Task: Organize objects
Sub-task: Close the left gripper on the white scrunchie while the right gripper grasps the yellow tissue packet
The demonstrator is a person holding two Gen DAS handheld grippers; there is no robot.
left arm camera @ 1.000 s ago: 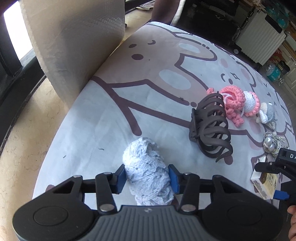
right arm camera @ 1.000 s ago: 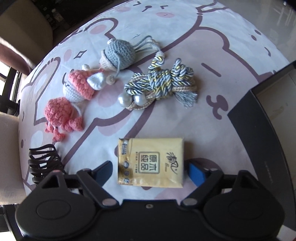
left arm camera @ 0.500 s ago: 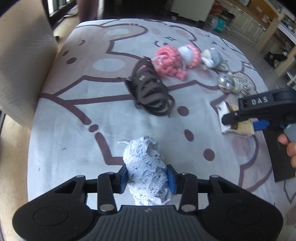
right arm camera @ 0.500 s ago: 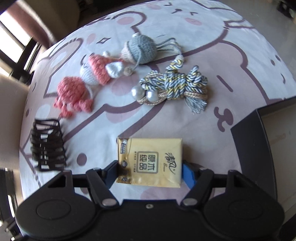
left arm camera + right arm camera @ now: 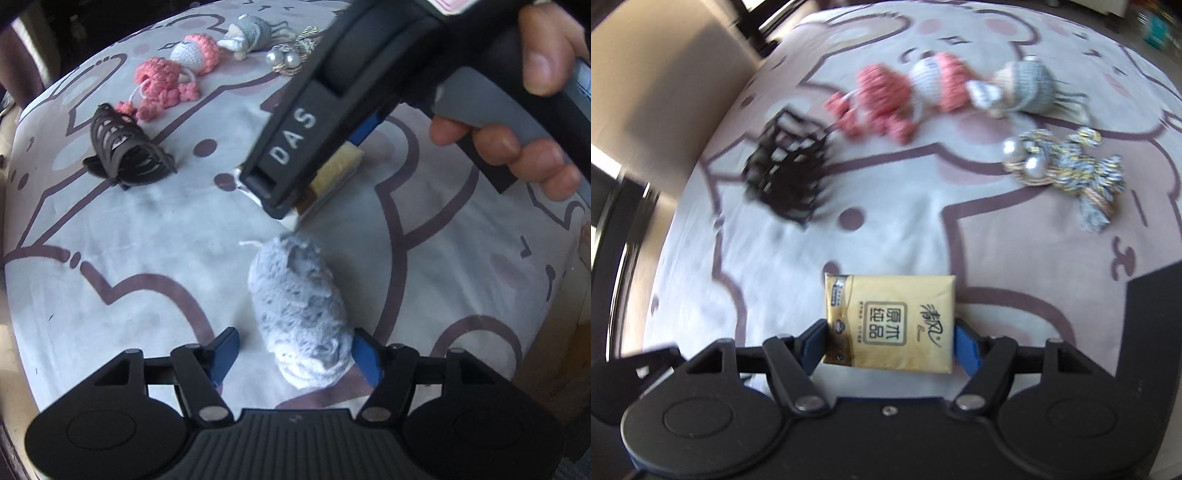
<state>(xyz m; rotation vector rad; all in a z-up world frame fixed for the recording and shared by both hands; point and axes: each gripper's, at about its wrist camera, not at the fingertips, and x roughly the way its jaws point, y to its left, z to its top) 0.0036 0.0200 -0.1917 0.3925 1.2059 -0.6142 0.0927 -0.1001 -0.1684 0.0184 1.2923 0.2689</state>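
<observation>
Blue lace in my loosened left claw, gold tissue pack clamped in my right.

Blue lace bundle (image 5: 299,314) lies on the cartoon-print sheet (image 5: 110,332) between the fingers of my left gripper (image 5: 295,354), its long axis running straight away from me; my jaws have just been opening, so the left pad stands clear of it and only the right pad grazes its side. Just beyond the bundle's far tip, my right gripper (image 5: 890,345) pinches the tissue pack (image 5: 888,321) across its long sides, both pads pressing. Well past the bundle to the left sits the dark hair claw (image 5: 125,155), farther off the pink crochet toys (image 5: 166,88). I judge the right hand nearer any next placing.
</observation>
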